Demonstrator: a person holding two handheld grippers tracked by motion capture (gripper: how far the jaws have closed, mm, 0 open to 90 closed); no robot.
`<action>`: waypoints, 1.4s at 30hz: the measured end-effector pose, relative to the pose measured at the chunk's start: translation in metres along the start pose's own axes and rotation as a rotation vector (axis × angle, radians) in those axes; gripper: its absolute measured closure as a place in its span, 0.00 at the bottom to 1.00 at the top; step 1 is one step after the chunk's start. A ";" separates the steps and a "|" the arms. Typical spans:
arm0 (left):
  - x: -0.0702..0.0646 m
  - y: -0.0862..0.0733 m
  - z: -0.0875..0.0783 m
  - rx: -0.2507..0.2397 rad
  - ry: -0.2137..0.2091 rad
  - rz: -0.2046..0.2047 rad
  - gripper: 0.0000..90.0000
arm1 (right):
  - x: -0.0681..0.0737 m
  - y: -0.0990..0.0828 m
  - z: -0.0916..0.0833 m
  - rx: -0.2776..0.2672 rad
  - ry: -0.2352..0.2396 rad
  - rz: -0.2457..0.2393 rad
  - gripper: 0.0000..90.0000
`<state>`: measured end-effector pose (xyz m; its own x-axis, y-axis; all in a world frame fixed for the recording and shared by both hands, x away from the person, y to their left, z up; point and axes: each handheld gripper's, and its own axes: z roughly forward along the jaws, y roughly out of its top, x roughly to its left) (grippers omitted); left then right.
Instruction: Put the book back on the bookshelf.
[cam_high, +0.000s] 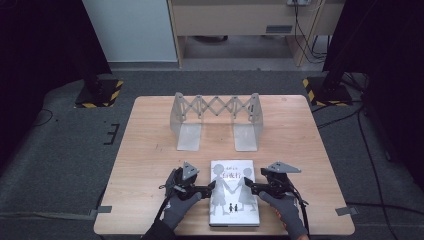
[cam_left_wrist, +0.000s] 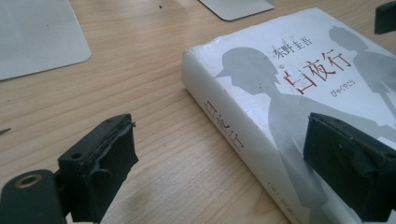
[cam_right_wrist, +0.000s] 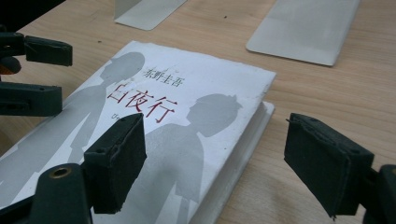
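A white hardback book (cam_high: 234, 193) lay flat near the front edge of the desk (cam_high: 150, 140), with the left gripper (cam_high: 209, 188) and right gripper (cam_high: 251, 188) at its spine and fore-edge, both jaws wide apart, straddling those edges without gripping.

A light wooden table (cam_high: 150, 130) is standing on grey carpet, its grain running crosswise. Toward its far edge an expandable metal bookend rack (cam_high: 216, 120) is resting, its two flat base plates lying on the wood and pointing toward the near side. A thick white book (cam_high: 234, 192) is lying flat, cover up, near the front edge, just ahead of the rack and apart from it.
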<state>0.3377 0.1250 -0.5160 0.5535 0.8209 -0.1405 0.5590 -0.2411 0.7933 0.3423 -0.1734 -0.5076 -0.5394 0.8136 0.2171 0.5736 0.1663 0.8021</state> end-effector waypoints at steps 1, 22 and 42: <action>-0.001 0.000 0.000 0.000 -0.002 0.003 0.09 | 0.001 0.000 0.002 0.002 0.008 0.010 0.23; -0.008 -0.002 0.008 -0.037 -0.036 0.079 0.02 | 0.007 -0.006 0.017 0.034 0.059 0.029 0.23; -0.006 -0.002 0.004 -0.058 -0.057 0.044 0.03 | 0.015 0.011 0.012 -0.095 0.115 0.013 0.24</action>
<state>0.3358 0.1189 -0.5192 0.6121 0.7789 -0.1366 0.4976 -0.2452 0.8320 0.3481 -0.1532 -0.5018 -0.6030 0.7448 0.2856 0.5231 0.0988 0.8465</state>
